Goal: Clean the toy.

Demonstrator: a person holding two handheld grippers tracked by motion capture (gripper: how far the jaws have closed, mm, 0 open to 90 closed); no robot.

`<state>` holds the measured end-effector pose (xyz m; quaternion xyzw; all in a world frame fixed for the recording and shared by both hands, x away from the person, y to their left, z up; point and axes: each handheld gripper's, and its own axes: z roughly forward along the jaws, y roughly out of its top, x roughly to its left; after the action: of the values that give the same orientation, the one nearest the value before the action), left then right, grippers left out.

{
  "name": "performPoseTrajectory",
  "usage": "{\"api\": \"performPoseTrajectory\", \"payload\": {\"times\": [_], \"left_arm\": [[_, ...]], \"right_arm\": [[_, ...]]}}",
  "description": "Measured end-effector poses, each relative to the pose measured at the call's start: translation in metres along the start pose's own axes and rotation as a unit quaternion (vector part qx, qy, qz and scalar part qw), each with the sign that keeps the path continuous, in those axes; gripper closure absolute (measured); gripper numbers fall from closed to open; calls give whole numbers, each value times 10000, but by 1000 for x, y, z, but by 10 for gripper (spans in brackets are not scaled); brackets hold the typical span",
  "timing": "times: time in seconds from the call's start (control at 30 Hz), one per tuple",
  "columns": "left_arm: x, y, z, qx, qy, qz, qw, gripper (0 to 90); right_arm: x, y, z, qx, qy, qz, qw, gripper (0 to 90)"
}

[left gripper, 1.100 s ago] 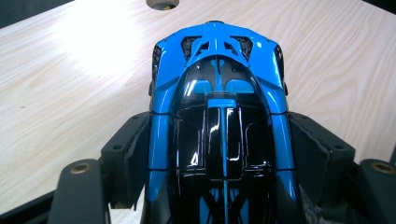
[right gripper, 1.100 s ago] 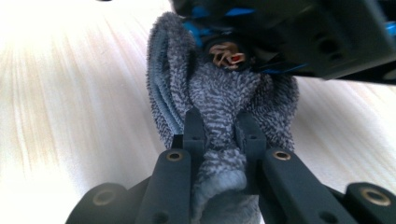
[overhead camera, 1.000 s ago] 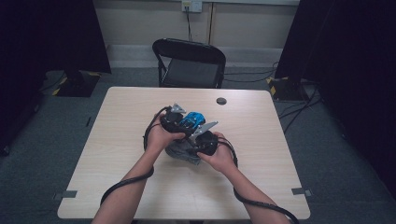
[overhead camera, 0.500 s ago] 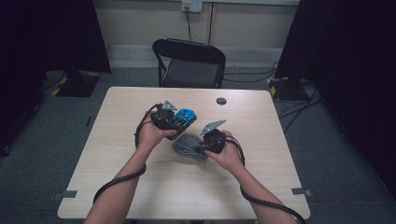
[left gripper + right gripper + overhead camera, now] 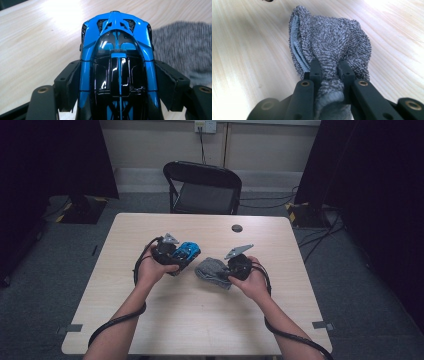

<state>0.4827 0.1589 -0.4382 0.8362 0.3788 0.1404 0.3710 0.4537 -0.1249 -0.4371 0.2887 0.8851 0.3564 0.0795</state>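
1. Hands have drawn apart since a second ago; back then both claws were bunched together over the middle of the table, car and cloth pressed close, and now a strip of bare wood shows between them; the left claw has carried the car off one way, the right claw has taken the cloth the other.

2. My guess is that a spell of wiping has just ended, or that the person is shifting the cloth to come at another face of the car; nothing tells me the rubbing is finished for good.

3. Left claw is clamped on the toy car; the two black jaws press flat on its flanks near the doors, nose pointing away from the hand; it hangs just above the table, left of the cloth.

4. Right claw is pinched together on a bunched fold of the grey cloth; the rest of it balloons out beyond the jaws and sags toward the table, just right of the car and apart from it.

5. Car itself: bright blue body with a glossy black roof and cabin, a blue stripe down the middle, vents at the far end; the lamp glare on the black panels looks clean; I can't make out any smudge.

6. Small dark round thing lies beyond the cloth, near the table's far edge; untouched.
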Motion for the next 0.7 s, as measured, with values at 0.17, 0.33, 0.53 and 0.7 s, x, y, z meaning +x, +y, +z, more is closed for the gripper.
{"api": "performPoseTrajectory", "payload": {"times": [0.17,0.33,0.53,0.7], "left_arm": [[3,-7,-3,52,34,9,10000,283],[5,-15,-7,73,73,-14,9999,283],[8,-23,-11,145,131,-11,9998,283],[8,-26,-13,128,127,-43,9998,283]], "right_arm": [[-5,-1,-3,-10,-67,49,10000,776],[-11,-3,-9,10,-181,84,9998,775],[-18,-7,-14,-11,-280,197,9994,774],[-21,-10,-19,-27,-365,249,9990,773]]}}
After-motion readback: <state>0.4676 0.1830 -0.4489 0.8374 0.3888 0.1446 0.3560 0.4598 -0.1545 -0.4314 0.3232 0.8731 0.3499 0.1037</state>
